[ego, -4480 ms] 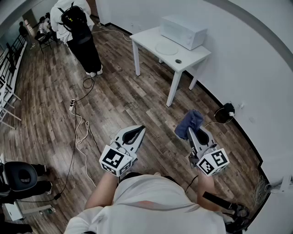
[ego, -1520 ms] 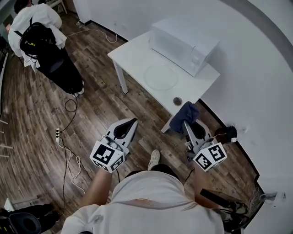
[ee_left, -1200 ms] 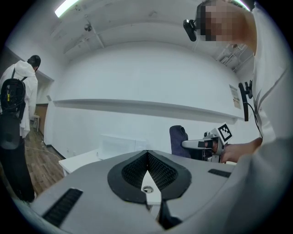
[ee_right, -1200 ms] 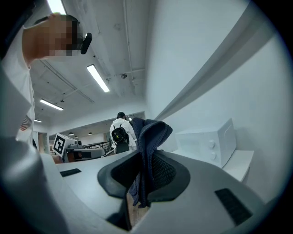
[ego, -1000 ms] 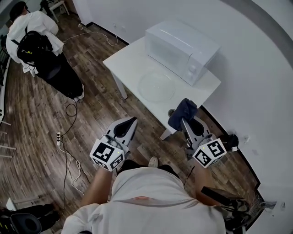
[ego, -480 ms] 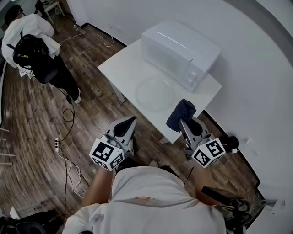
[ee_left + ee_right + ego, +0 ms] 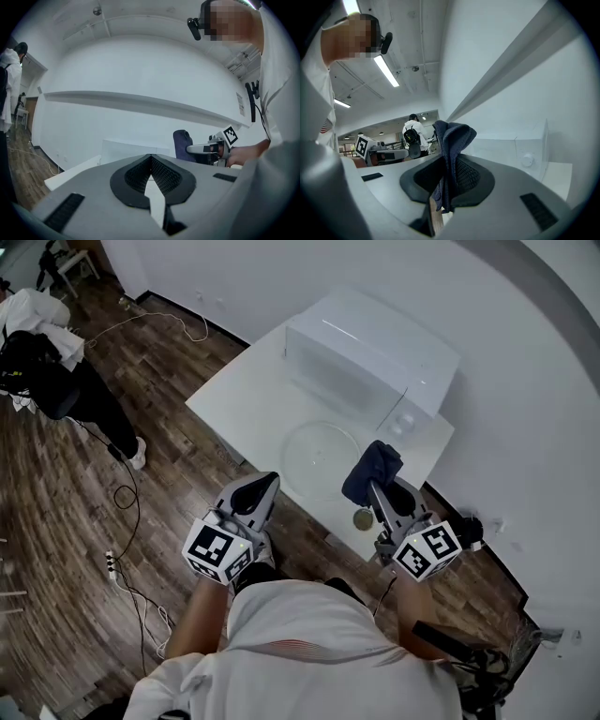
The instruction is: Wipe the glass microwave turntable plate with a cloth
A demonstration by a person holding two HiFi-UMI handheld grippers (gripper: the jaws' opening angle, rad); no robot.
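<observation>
Bright, even, diffuse light fills the head view. The white microwave (image 7: 361, 357) carries a pale glare streak on its top, and shadows beside it are weak and soft-edged. The glass plate (image 7: 322, 448) just in front of the microwave shows only faintly, low in contrast. In the right gripper view, strip lights (image 7: 386, 70) glow high to the left of the microwave. Both gripper views bend strongly and go black at the corners.

A white table (image 7: 239, 399) carries a white microwave (image 7: 375, 357), a clear glass plate (image 7: 322, 448) before it, and a small round object (image 7: 363, 518) near the edge.
</observation>
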